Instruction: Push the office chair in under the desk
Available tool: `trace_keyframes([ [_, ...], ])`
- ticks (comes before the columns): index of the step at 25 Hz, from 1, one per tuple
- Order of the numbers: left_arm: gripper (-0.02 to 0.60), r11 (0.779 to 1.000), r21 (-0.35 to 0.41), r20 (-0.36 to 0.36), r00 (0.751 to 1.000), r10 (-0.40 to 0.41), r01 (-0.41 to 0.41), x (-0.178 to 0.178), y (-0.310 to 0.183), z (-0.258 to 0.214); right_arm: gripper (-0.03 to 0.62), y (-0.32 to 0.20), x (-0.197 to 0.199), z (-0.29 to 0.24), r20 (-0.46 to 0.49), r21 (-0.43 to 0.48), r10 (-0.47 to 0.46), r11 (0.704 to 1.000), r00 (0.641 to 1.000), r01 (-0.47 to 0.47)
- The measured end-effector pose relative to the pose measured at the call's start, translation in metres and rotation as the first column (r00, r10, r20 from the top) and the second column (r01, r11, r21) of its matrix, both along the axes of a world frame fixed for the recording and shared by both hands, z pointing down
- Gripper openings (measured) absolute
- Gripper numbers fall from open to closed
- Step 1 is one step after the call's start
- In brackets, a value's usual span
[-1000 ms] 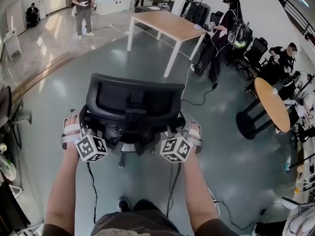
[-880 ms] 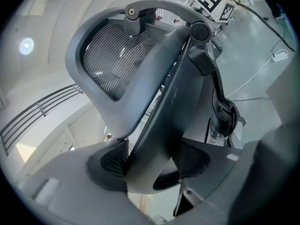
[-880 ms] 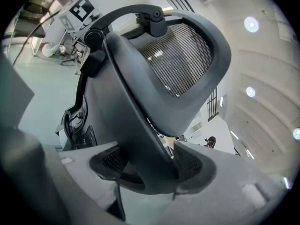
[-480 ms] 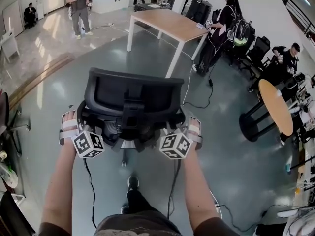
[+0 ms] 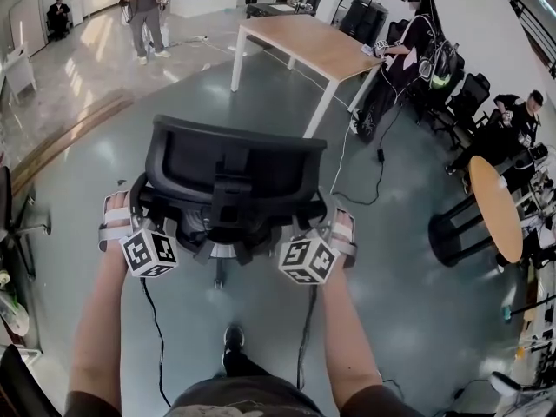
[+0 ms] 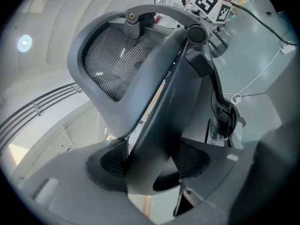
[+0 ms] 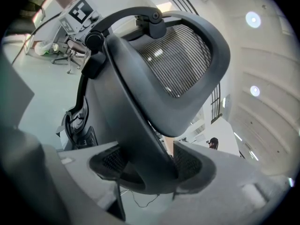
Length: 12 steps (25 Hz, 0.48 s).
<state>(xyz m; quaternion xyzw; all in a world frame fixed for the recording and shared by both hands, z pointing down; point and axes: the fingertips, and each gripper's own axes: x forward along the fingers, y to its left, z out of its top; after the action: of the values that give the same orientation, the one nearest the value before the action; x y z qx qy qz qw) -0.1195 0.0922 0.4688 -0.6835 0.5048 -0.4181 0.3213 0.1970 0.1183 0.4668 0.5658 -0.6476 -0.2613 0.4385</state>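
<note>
The office chair (image 5: 230, 176) sits right in front of me on the open grey floor (image 5: 417, 259), its back toward me, well short of the desk (image 5: 304, 46) up ahead. My left tongs (image 5: 146, 220) are clamped shut on the left arm of the back frame, and my right tongs (image 5: 323, 226) are clamped the same way on the right arm. Each gripper view shows a dark strut pinched between the jaws.

That frame looks stiff and should take a shove. The mesh back (image 6: 112, 64) would only give, so low on the struts is the place to hold. I reckon it's fairly weighty but free-rolling, and likely to swivel, so gripping both sides should keep it straight. Loose cables (image 5: 380, 156) trail across the floor near the desk legs and could snag a wheel. A person (image 5: 417, 46) stands at the desk's far end.
</note>
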Motion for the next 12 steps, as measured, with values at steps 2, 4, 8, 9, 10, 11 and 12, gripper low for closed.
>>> trace_keyframes([
  [2, 0.307, 1.0, 0.003, 0.001, 1.0, -0.01, 0.01, 0.0, -0.016, 0.001, 0.279, -0.016, 0.0, 0.001, 0.002, 0.0, -0.003, 1.0, 1.0, 0.003],
  [4, 0.308, 1.0, -0.002, 0.0, 1.0, -0.02, 0.02, -0.004, -0.032, 0.001, 0.279, -0.033, -0.004, 0.0, 0.002, 0.001, -0.009, 1.0, 1.0, 0.009],
  [8, 0.31, 0.999, -0.016, -0.009, 1.0, -0.028, 0.028, -0.023, -0.071, -0.007, 0.279, -0.069, -0.024, -0.009, 0.002, 0.0, -0.017, 1.0, 1.0, 0.017],
  [9, 0.31, 0.999, -0.018, -0.011, 1.0, -0.029, 0.029, -0.028, -0.078, -0.01, 0.279, -0.075, -0.028, -0.011, 0.004, 0.002, -0.018, 1.0, 1.0, 0.018],
  [10, 0.311, 0.999, -0.019, -0.013, 1.0, -0.028, 0.028, -0.03, -0.082, -0.01, 0.279, -0.078, -0.03, -0.012, 0.005, 0.004, -0.019, 1.0, 1.0, 0.019],
  [11, 0.311, 0.999, -0.019, -0.015, 1.0, -0.025, 0.025, -0.031, -0.085, -0.01, 0.279, -0.08, -0.032, -0.012, 0.005, 0.006, -0.02, 1.0, 1.0, 0.02],
  [12, 0.311, 1.0, -0.019, -0.016, 1.0, -0.02, 0.02, -0.031, -0.088, -0.009, 0.279, -0.081, -0.032, -0.012, 0.004, 0.009, -0.02, 1.0, 1.0, 0.02],
])
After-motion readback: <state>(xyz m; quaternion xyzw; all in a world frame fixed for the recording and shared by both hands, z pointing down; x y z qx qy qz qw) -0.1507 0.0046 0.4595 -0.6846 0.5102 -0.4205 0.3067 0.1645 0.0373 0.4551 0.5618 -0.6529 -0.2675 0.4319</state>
